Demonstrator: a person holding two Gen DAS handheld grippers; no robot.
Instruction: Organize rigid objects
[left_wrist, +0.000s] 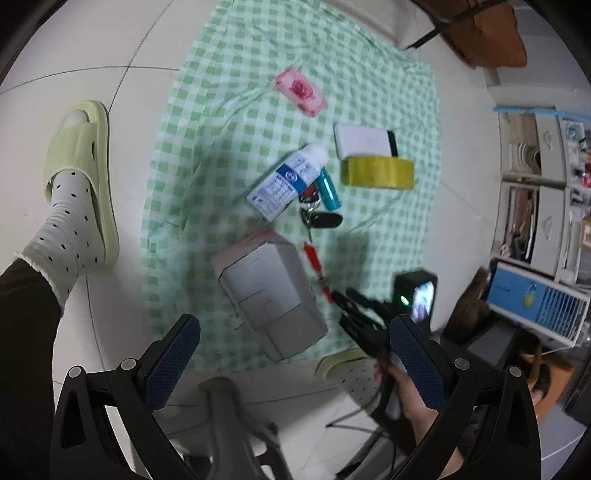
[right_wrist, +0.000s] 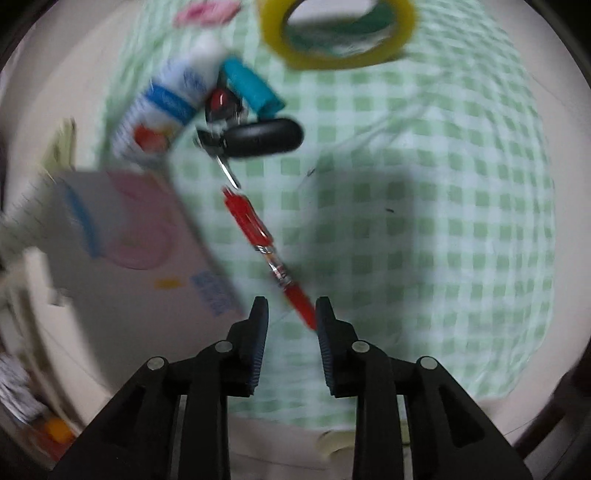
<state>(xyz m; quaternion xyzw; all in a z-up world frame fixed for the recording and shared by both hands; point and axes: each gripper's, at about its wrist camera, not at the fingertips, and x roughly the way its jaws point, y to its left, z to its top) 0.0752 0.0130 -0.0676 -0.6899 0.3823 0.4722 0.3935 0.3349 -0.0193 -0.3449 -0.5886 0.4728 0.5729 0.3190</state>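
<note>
A green checked cloth (left_wrist: 229, 122) on the floor holds the objects. A red pen (right_wrist: 266, 243) lies diagonally; its near end sits between my right gripper's (right_wrist: 290, 314) open fingers, touching the right pad (right_wrist: 325, 325). The pen also shows in the left wrist view (left_wrist: 316, 271), with the right gripper (left_wrist: 354, 306) at its end. My left gripper (left_wrist: 291, 347) is open and empty, above a grey and pink carton (left_wrist: 273, 291), which also shows in the right wrist view (right_wrist: 129, 251). The right wrist view is blurred.
On the cloth: a white and blue bottle (left_wrist: 288, 181), teal tube (left_wrist: 328, 188), black key fob with keys (left_wrist: 321, 219), yellow tape roll (left_wrist: 376, 171), white box (left_wrist: 364, 142), pink packet (left_wrist: 301, 92). A foot in a green slipper (left_wrist: 83, 177) stands left. Shelves (left_wrist: 535, 184) stand right.
</note>
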